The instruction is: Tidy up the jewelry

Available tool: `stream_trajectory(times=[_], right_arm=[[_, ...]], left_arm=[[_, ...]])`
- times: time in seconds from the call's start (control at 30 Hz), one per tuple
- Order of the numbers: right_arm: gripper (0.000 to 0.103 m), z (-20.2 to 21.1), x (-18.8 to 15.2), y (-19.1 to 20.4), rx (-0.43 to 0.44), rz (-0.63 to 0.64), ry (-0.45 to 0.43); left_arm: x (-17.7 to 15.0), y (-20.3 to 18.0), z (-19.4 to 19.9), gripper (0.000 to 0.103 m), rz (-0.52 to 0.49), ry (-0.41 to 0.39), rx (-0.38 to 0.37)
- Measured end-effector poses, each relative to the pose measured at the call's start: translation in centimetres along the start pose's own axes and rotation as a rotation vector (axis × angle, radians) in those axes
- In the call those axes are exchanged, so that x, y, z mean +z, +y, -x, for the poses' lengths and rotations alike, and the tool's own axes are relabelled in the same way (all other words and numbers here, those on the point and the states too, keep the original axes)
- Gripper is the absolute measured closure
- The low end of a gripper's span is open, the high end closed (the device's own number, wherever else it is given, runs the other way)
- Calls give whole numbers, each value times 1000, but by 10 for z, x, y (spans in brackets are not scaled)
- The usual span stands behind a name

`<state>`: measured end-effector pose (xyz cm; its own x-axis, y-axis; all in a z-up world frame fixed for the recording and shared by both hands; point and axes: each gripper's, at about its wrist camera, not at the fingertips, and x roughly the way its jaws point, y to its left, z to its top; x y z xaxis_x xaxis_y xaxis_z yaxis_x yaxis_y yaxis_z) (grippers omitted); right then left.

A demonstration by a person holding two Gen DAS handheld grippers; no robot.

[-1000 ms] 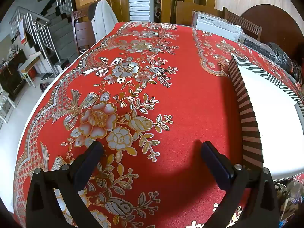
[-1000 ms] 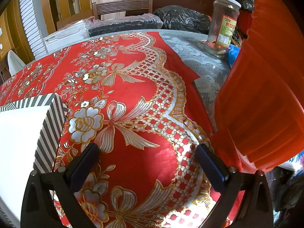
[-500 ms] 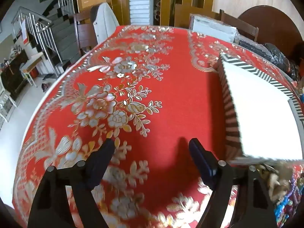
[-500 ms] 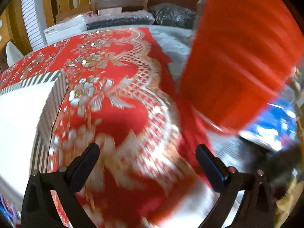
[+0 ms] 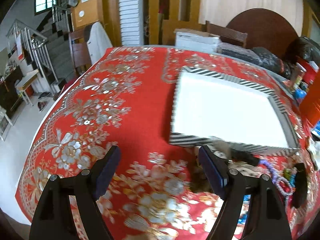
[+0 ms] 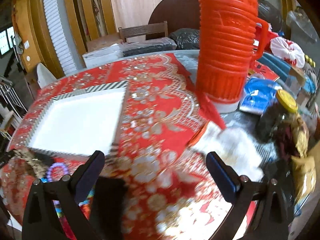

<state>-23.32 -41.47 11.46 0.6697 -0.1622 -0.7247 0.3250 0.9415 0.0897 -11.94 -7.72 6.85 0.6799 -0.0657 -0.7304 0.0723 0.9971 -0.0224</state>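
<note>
A shallow tray (image 5: 226, 110) with a white floor and black-and-white striped walls lies on the red flowered tablecloth; it also shows in the right wrist view (image 6: 78, 120). A blurred heap of jewelry (image 5: 280, 180), with purple and coloured bead loops and a dark piece, lies on the cloth at the tray's near edge; the right wrist view shows it at lower left (image 6: 54, 172). My left gripper (image 5: 160, 170) is open and empty above the cloth, left of the heap. My right gripper (image 6: 156, 174) is open and empty, right of the heap.
A tall orange thermos jug (image 6: 224, 46) stands right of the tray. A dark jar with a yellow lid (image 6: 280, 116), blue packets (image 6: 258, 98) and bags crowd the right side. Boxes and black bags (image 5: 260, 58) line the far edge. The table's left edge (image 5: 40, 124) drops to the floor.
Both grippers have pulled back and up from the table, so the tray looks farther and the jewelry heap has come into view. Both stay open.
</note>
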Motion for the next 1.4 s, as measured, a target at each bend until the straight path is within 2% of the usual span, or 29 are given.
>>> stream_trajectory(times=[0.2, 0.43, 0.63, 1.4], right_arm=[[1, 8, -23, 34, 32, 39, 0], [0, 13, -31, 65, 85, 82, 32], [1, 21, -38, 92, 64, 132, 29], [1, 23, -42, 108, 64, 194, 37]], left_arm=[[-9, -33, 19, 38, -53, -25, -23], [-18, -54, 25, 39, -58, -7, -64], [-24, -65, 31, 39, -71, -11, -69], [-29, -76, 35, 39, -90, 8, -79]])
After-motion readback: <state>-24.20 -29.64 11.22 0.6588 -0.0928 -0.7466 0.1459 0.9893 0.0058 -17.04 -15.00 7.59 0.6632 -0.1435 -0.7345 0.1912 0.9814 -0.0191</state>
